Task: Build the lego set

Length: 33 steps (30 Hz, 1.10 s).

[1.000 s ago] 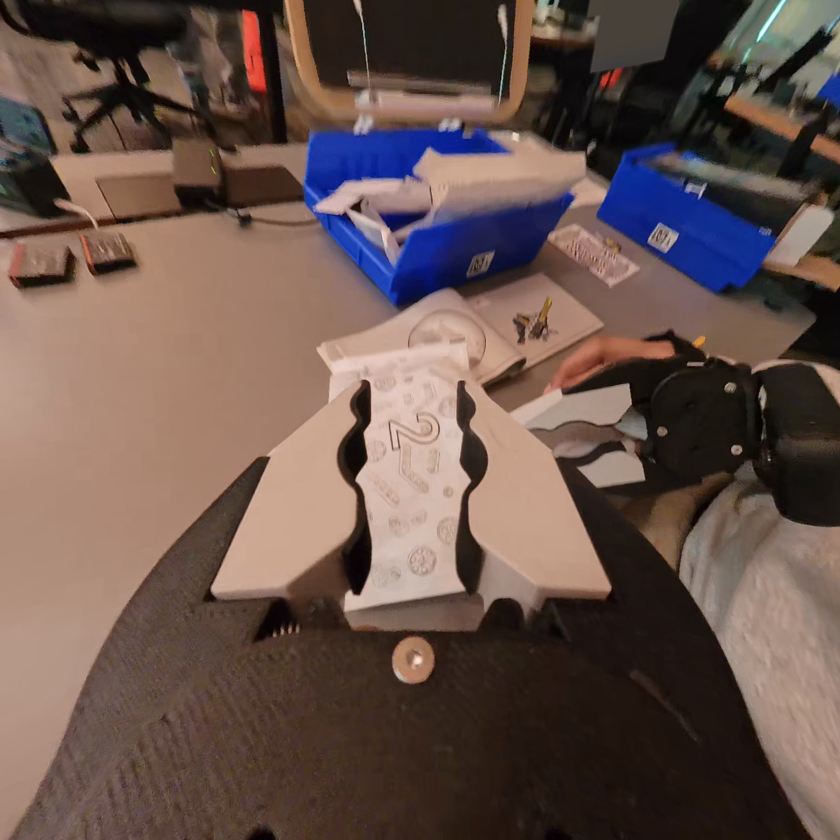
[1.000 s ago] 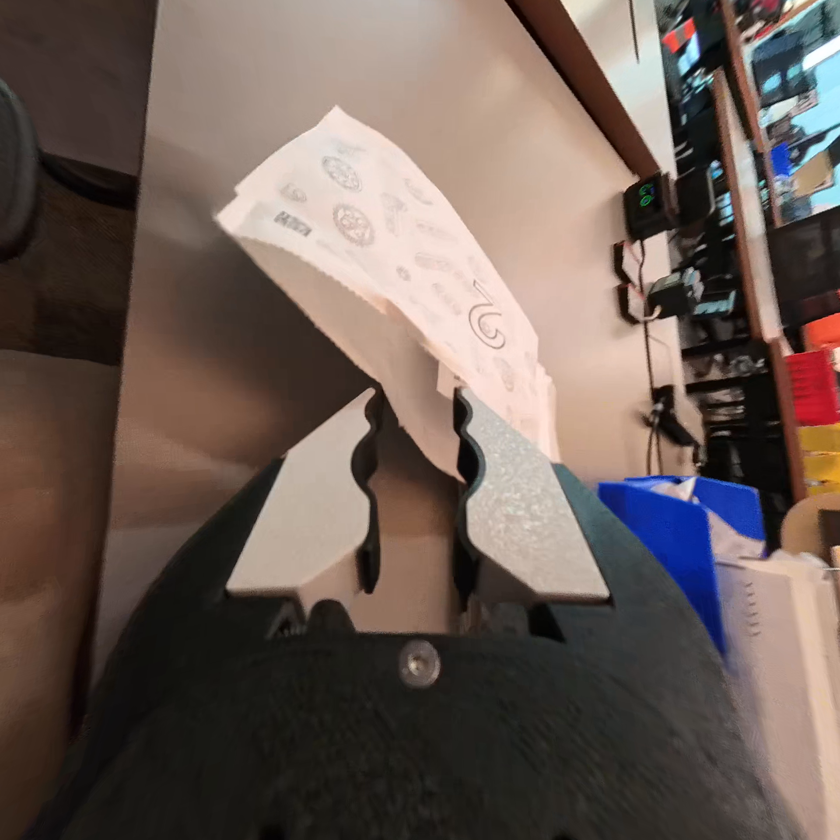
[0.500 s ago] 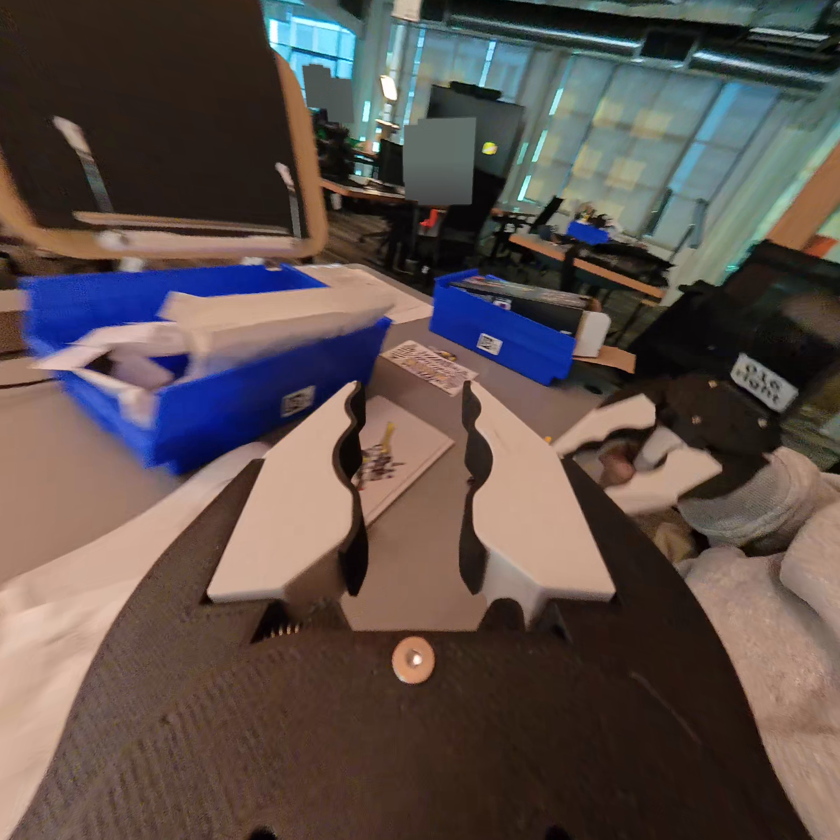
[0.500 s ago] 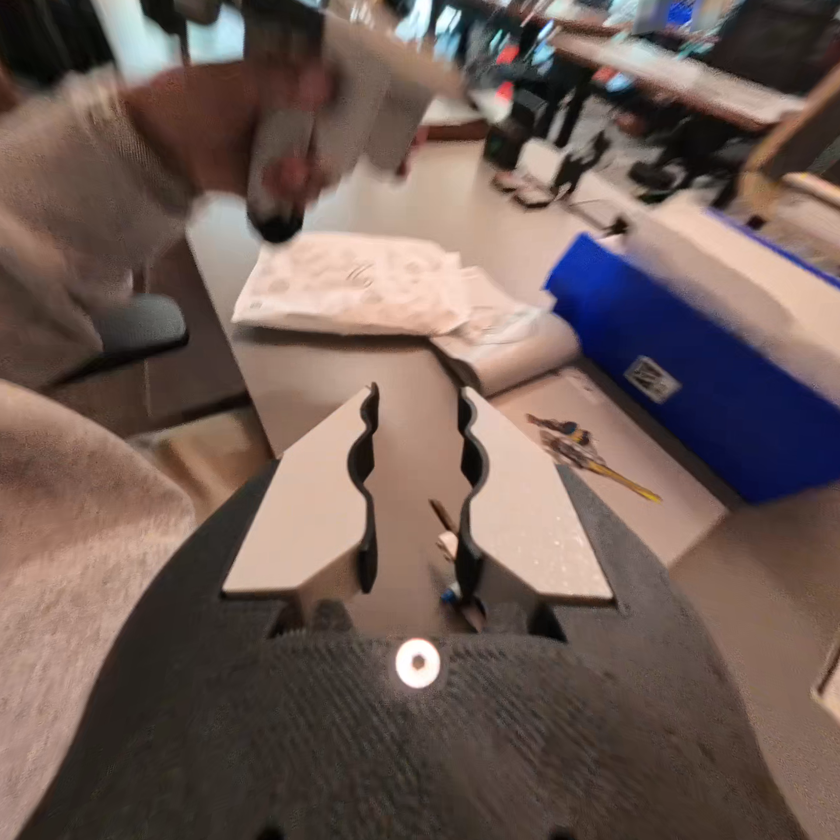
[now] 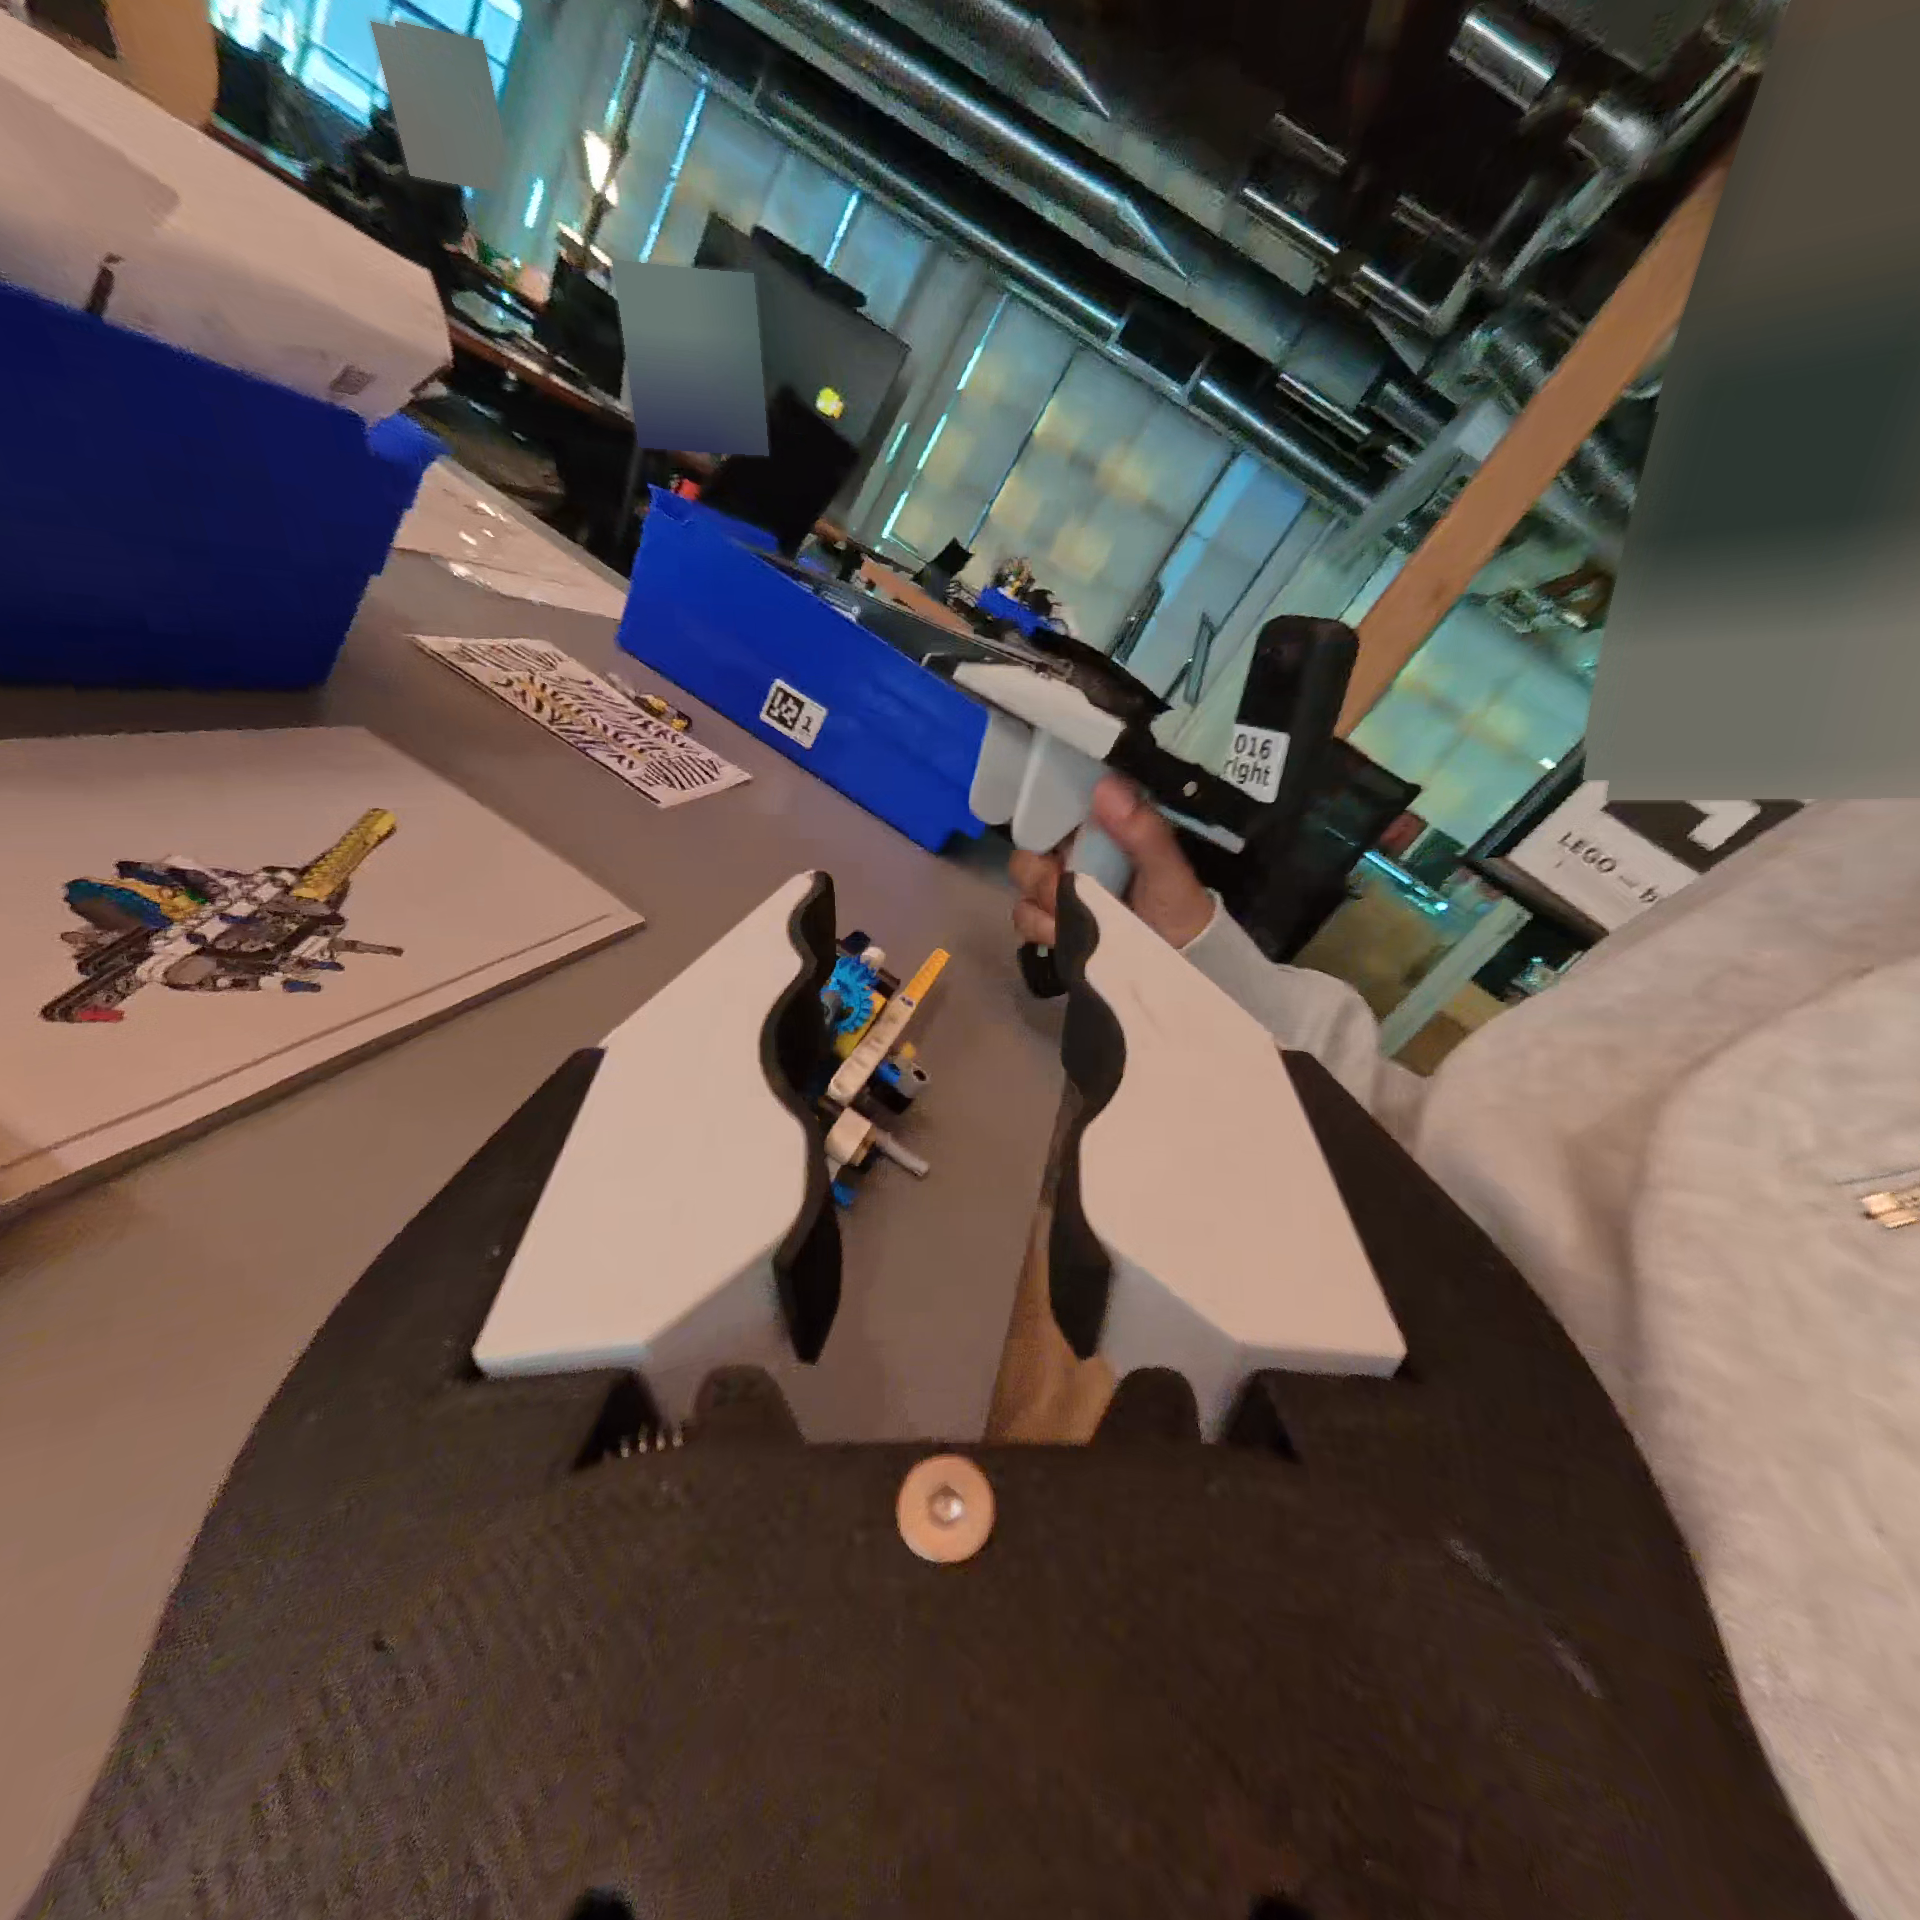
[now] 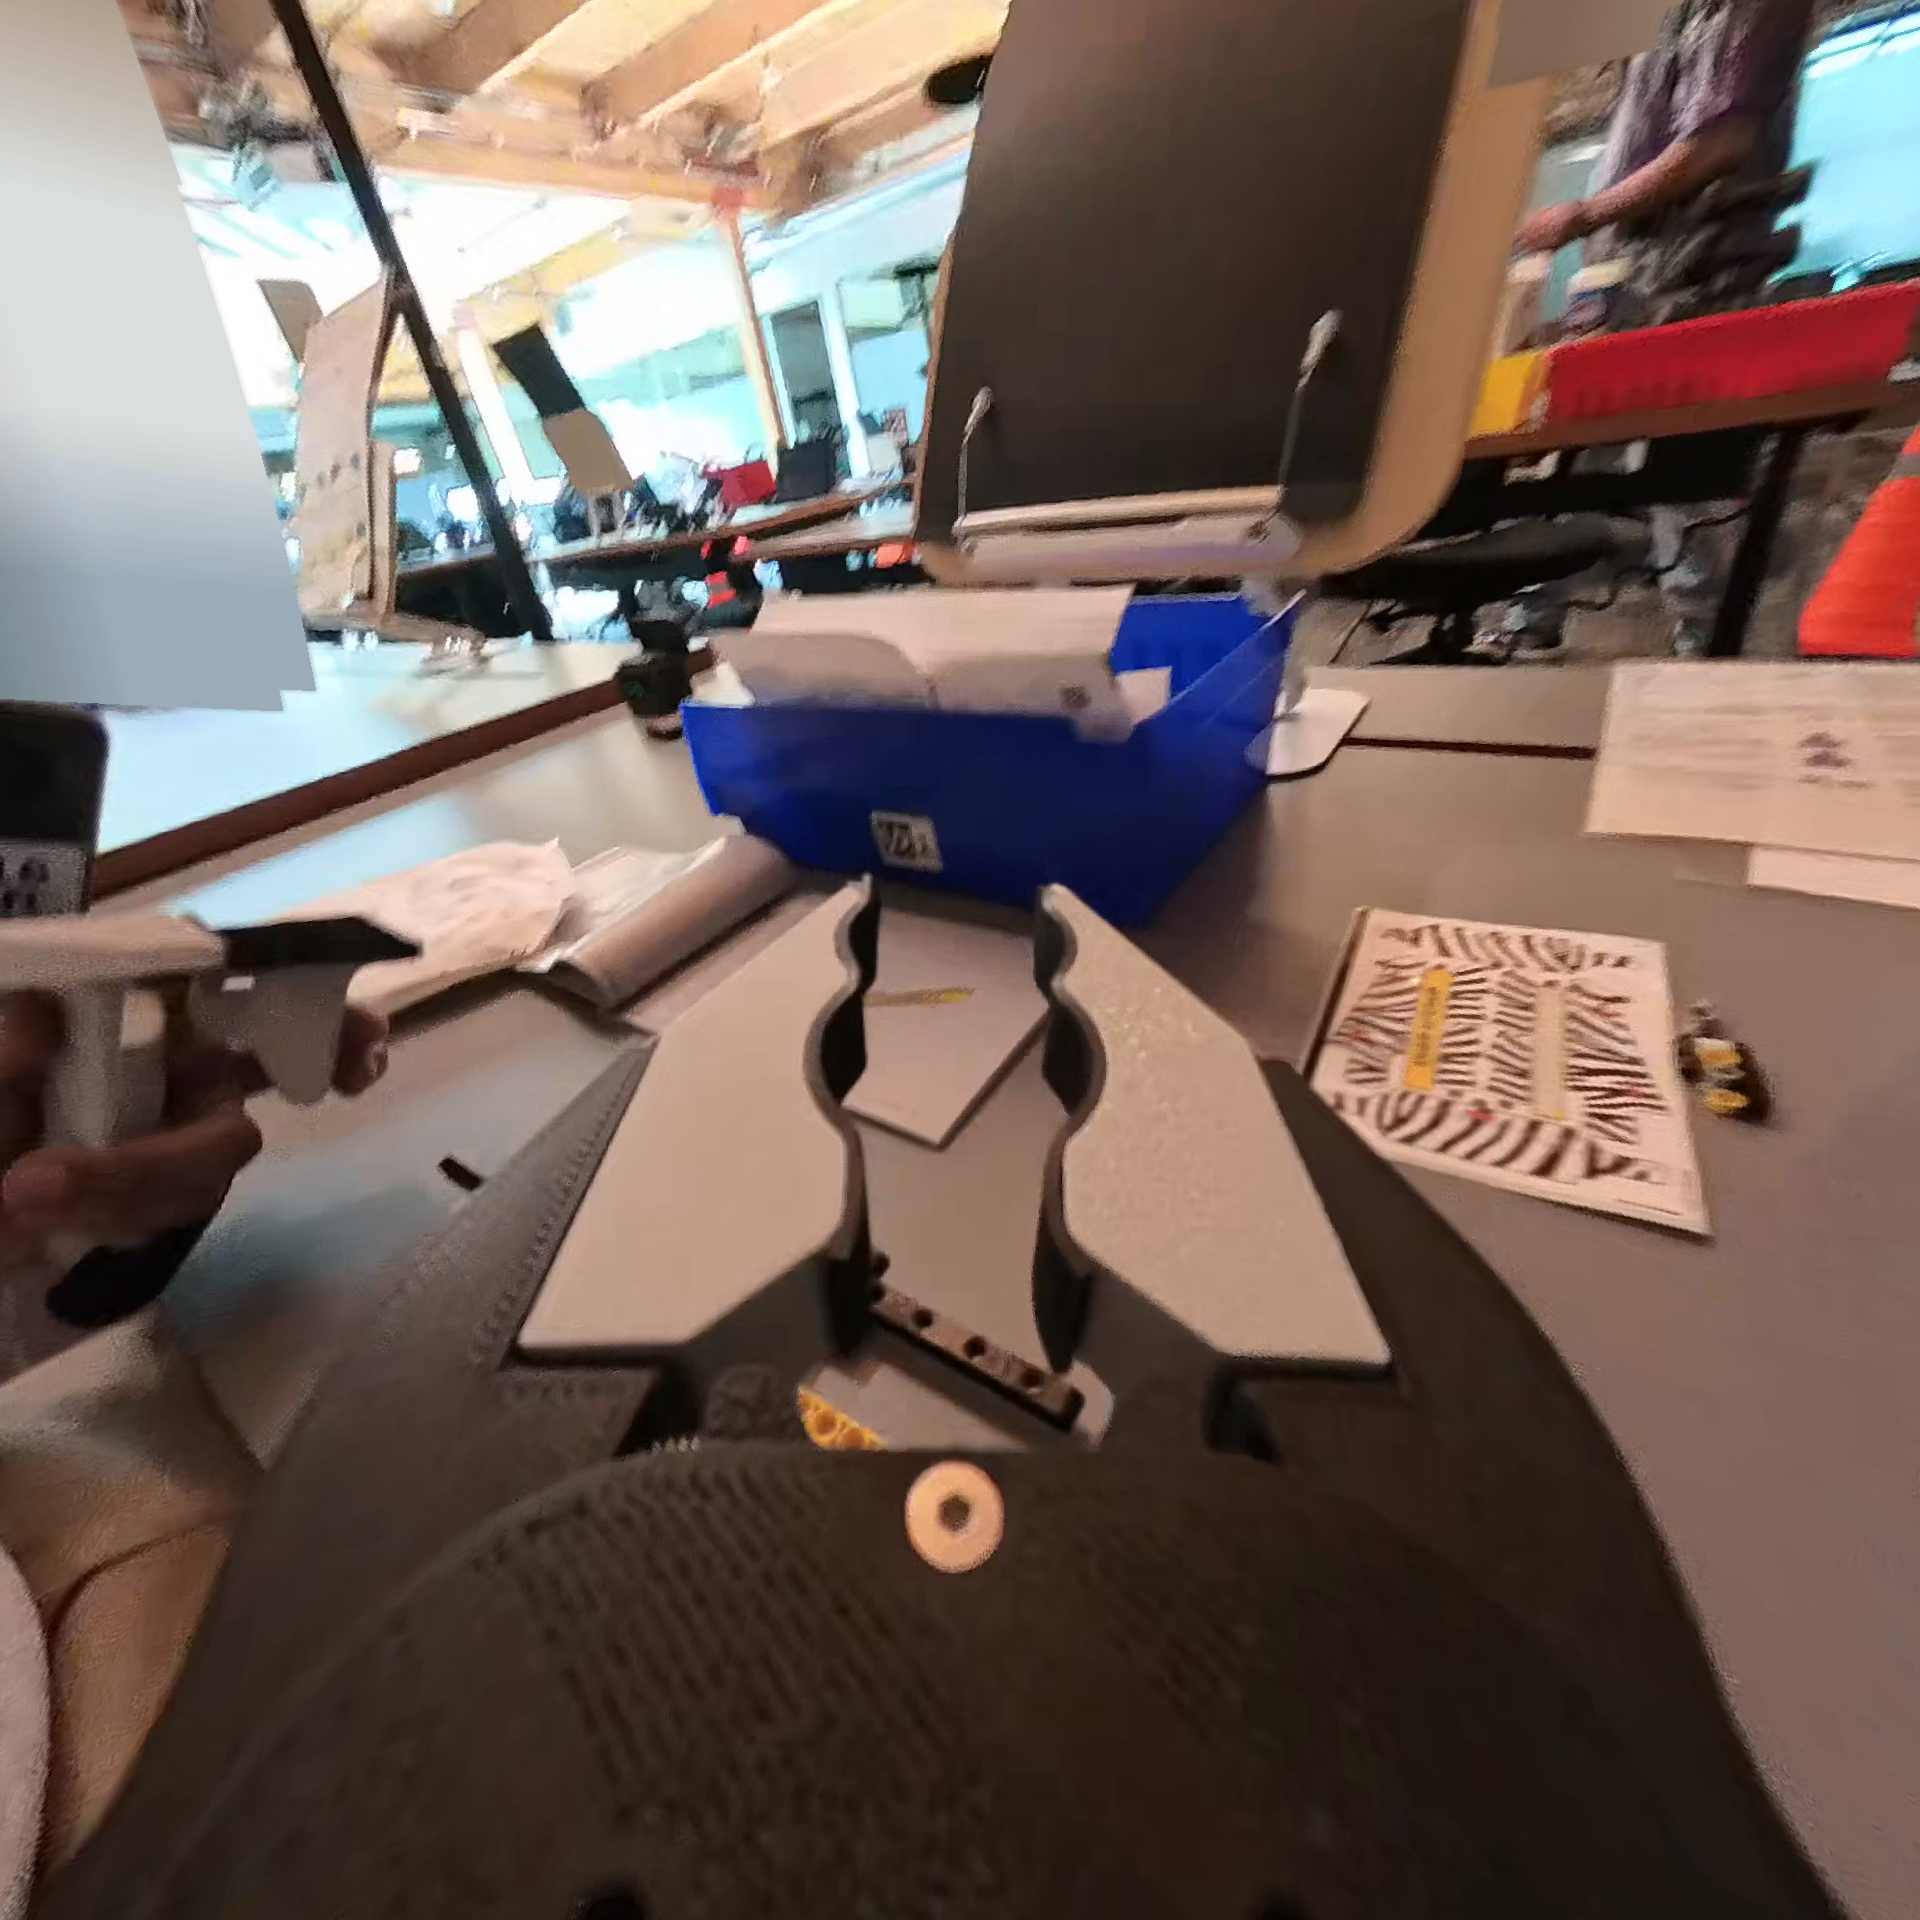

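A small partly built lego assembly (image 5: 873, 1049), blue, yellow and white, lies on the grey table. My left gripper (image 5: 945, 904) is open and empty, and the assembly shows between its fingers, close to the left one. My right gripper (image 6: 956, 904) is open and empty, low over the table. A black lego beam (image 6: 977, 1351) and a yellow part (image 6: 836, 1434) show under its base. The open instruction booklet (image 5: 260, 935) lies left of the assembly and also shows in the right wrist view (image 6: 935, 1039). Each gripper shows in the other's view: the right one (image 5: 1049, 769), the left one (image 6: 260, 987).
A blue bin (image 6: 987, 790) with paper bags stands behind the booklet; a second blue bin (image 5: 800, 686) stands to the right. A striped sticker sheet (image 6: 1507, 1049) with small lego parts (image 6: 1720, 1060) beside it lies right. A white numbered bag (image 6: 468, 904) lies left. Papers (image 6: 1766, 758) lie far right. Some 20 cm of space lies between my two pairs of fingers.
A second ago the numbered paper bag was between both grippers' fingers. Now it lies on the table, both grippers are empty, and both have swung over toward the lego assembly.
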### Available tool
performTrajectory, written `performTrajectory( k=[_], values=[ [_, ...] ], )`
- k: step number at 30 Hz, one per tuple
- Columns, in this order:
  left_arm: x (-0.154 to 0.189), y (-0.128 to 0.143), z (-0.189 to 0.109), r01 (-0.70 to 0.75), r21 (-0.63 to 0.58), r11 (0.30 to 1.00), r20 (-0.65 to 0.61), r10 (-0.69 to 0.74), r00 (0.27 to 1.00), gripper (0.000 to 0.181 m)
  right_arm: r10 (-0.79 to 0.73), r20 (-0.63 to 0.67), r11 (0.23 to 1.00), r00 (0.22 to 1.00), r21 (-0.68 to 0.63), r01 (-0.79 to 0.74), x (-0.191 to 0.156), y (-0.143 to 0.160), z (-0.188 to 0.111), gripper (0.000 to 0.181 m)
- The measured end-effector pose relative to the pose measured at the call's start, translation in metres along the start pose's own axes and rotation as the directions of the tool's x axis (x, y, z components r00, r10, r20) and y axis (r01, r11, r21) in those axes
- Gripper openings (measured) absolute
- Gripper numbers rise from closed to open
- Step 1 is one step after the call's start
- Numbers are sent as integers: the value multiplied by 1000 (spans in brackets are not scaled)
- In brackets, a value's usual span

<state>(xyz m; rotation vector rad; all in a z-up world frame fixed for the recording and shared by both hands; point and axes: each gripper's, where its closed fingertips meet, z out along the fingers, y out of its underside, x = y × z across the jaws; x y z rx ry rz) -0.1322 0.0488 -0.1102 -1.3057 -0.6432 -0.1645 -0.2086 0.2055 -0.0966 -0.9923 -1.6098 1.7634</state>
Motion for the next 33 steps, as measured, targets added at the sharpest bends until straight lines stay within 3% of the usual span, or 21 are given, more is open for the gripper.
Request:
performTrajectory(
  k=[3,7,15,20,24,33],
  values=[
    [-14,0,-8,13,-6,1000,57,-13,998,41,-52,23,997,998,-62,53,-12,15,10,27],
    [-22,-10,-17,-52,50,997,131,45,990,41,-89,2,995,996,-42,89,-15,14,15,23],
    [-31,-18,-26,-222,32,974,245,208,947,40,74,17,996,997,-41,-74,-7,14,8,30],
    [-43,-12,-28,-291,-67,954,319,297,900,42,-43,-26,990,999,-136,39,-8,28,11,47],
    [-48,-17,-33,-300,-49,953,348,298,889,43,-94,-59,985,994,-151,84,-8,32,13,58],
    [-49,-19,-31,-303,-34,952,349,295,889,44,61,-58,991,996,-116,-68,3,30,11,61]
  ],
)
